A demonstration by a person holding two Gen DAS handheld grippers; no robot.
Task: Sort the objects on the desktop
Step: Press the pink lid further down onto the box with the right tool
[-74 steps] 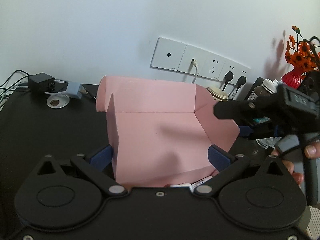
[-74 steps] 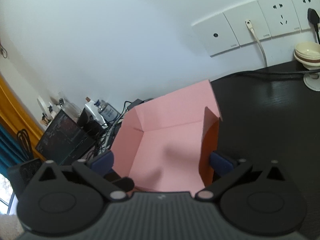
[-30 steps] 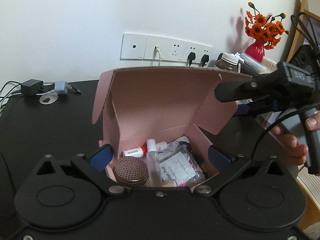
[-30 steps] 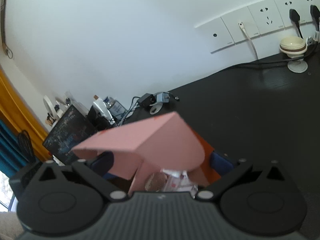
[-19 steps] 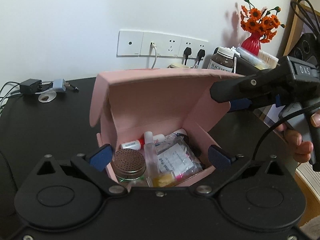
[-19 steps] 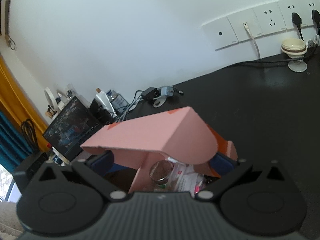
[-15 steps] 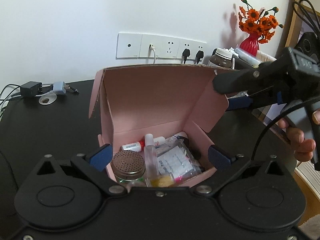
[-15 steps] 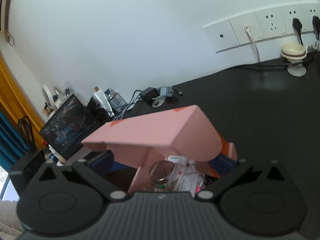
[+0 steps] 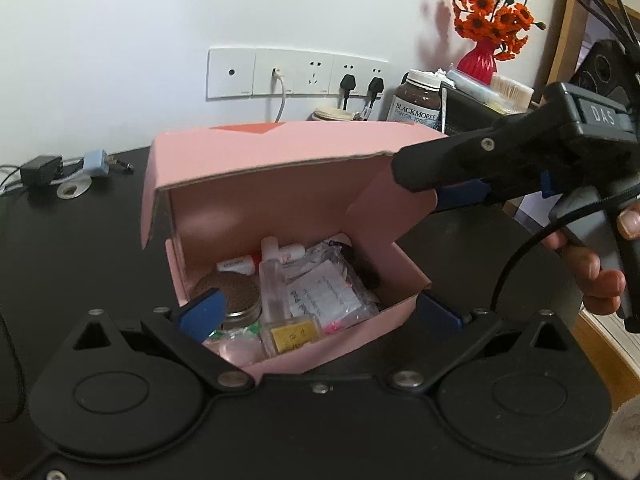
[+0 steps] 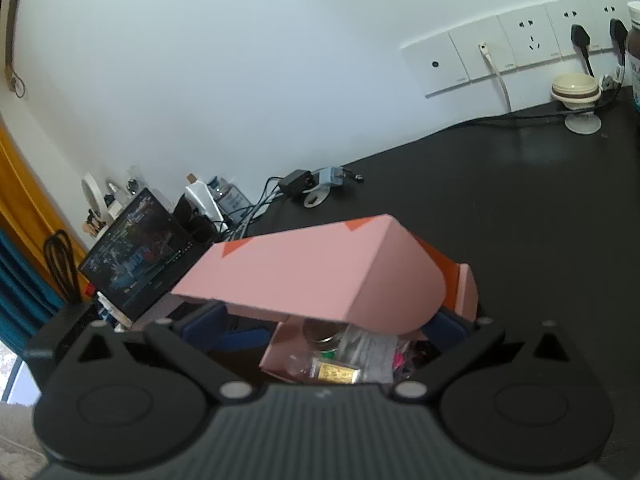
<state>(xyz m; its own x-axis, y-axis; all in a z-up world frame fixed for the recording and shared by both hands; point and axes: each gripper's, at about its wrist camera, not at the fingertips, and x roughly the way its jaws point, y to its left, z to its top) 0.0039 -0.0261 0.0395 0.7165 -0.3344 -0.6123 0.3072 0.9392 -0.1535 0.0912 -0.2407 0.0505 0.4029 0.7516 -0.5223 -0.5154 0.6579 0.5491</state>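
Observation:
A pink cardboard box (image 9: 332, 350) stands on the black desk (image 9: 80, 248) with its lid (image 9: 280, 148) half lowered over it. Inside lie a jar with a perforated metal lid (image 9: 230, 292), a clear bottle (image 9: 272, 288), plastic packets (image 9: 324, 292) and a white tube. My left gripper (image 9: 320, 312) is open, its blue pads on either side of the box front. My right gripper (image 9: 452, 188) reaches in from the right against the lid's side flap. In the right wrist view the right gripper (image 10: 326, 326) is open, with the lid (image 10: 304, 276) just above its fingers.
Wall sockets (image 9: 296, 74) with plugged cables line the back wall. A charger and adapter (image 9: 40, 168) lie at the far left. A brown supplement bottle (image 9: 420, 100) and a red vase of orange flowers (image 9: 480, 60) stand at the back right. A laptop (image 10: 140, 252) sits beyond the desk's left end.
The lid, upright and filling both views 2.5 s ago, has swung down over the box. Since half a second ago it has dropped lower, with the right gripper against its side.

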